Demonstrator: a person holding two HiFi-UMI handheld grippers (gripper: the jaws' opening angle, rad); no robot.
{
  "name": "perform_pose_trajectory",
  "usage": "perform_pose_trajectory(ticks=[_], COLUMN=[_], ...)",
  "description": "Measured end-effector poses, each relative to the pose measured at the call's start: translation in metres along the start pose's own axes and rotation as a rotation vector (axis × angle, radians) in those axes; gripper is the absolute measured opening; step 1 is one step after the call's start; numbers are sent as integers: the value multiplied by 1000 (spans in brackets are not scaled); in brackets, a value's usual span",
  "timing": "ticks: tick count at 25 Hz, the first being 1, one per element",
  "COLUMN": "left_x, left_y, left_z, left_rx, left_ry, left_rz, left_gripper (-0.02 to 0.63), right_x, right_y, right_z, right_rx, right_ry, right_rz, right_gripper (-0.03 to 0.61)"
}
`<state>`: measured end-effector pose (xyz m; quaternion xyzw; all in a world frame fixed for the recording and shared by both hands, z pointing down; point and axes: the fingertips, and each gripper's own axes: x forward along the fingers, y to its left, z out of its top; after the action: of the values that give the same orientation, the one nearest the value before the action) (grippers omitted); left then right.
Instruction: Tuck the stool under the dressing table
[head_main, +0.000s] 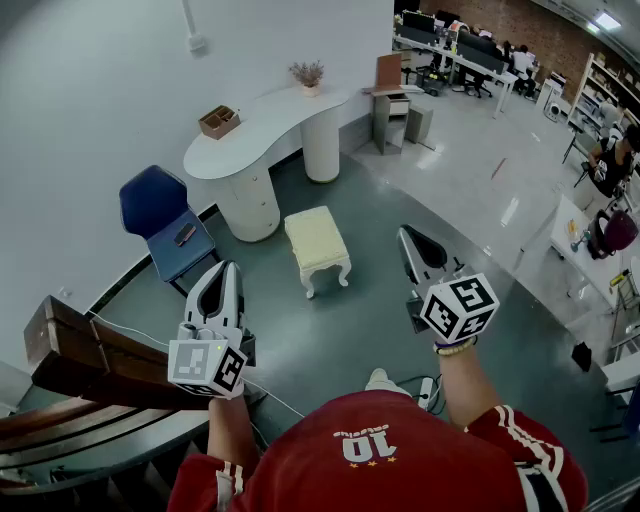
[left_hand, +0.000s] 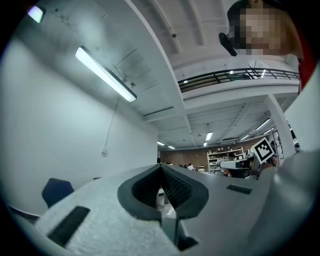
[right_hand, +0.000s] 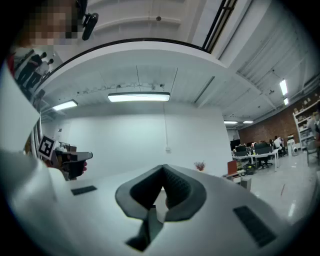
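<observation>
The cream stool (head_main: 317, 246) stands on the floor just beside the white dressing table (head_main: 262, 125). The left gripper (head_main: 219, 288) and right gripper (head_main: 420, 253) have jaws together, empty.

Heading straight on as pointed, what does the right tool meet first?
Open floor first, then probably the dressing table near its potted plant; depth unclear. The stool sits left of that line.
</observation>
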<state>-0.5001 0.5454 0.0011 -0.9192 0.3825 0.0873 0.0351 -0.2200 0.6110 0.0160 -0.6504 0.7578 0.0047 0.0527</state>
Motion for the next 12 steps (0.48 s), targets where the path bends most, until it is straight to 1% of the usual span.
perform_pose_trajectory(ticks=[7, 12], left_x=[-7, -6], left_y=[15, 16], left_z=[-4, -6], left_rx=[-27, -34], left_ry=[-8, -6], left_rz=[-2, -17], left_gripper=[3, 3], right_x=[4, 5], right_y=[11, 14], right_z=[-4, -7], right_rx=[-11, -22], right_ry=[-5, 4], right_rz=[-13, -18], right_gripper=[0, 0])
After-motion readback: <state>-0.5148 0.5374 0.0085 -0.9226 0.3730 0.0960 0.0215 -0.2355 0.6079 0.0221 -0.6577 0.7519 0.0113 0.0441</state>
